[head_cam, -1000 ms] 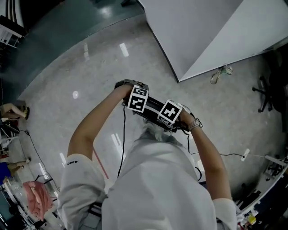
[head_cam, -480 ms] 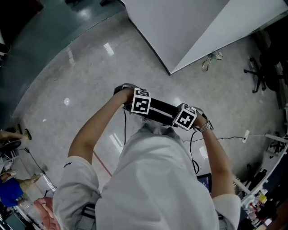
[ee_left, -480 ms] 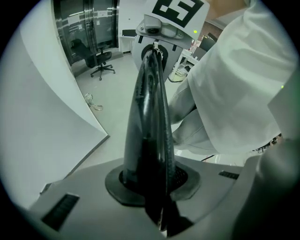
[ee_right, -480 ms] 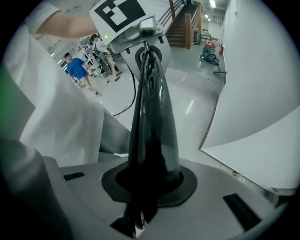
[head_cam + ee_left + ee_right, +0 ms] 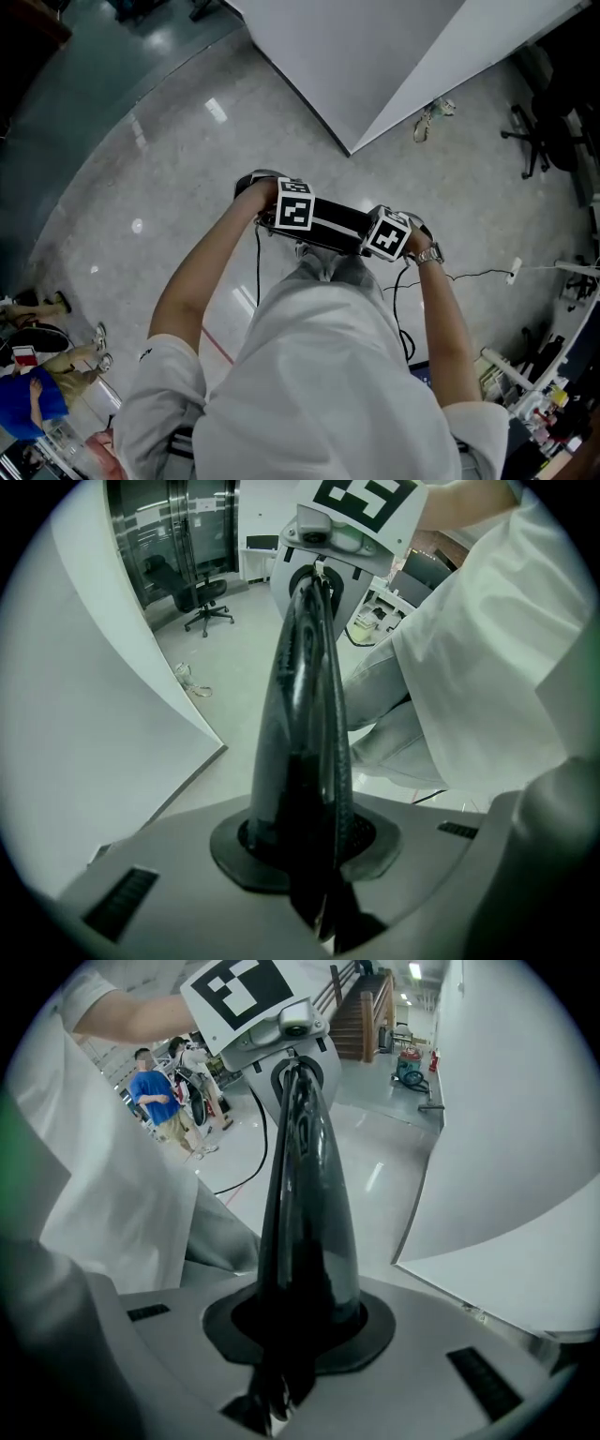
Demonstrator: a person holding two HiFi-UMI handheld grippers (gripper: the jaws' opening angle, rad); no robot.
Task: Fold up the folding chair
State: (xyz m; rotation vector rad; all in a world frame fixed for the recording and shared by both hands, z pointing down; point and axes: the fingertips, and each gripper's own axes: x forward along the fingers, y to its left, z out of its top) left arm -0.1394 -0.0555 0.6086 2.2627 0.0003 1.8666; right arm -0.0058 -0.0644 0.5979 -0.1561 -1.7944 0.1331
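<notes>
The folding chair (image 5: pixel 337 223) shows in the head view only as a black edge running between my two grippers, in front of the person's white-clad body. My left gripper (image 5: pixel 279 221) is shut on the left end of that edge. My right gripper (image 5: pixel 394 246) grips the right end, its jaws still closing on it. In the left gripper view the black chair edge (image 5: pixel 305 714) runs up from my left gripper (image 5: pixel 317 860) to the right gripper (image 5: pixel 328 536). In the right gripper view the chair edge (image 5: pixel 305 1204) runs up from my right gripper (image 5: pixel 289 1340) to the left gripper (image 5: pixel 281 1030).
A large white panel (image 5: pixel 375 56) lies on the grey floor ahead. An office chair (image 5: pixel 544 122) stands at the right. A cable (image 5: pixel 469 276) trails over the floor near the person's right arm. People (image 5: pixel 37 394) stand at the lower left; a cluttered bench (image 5: pixel 548 398) is at the lower right.
The two marker cubes sat close together; the right gripper has since slid right along the black edge. Both grippers now sit lower on the chair's edge.
</notes>
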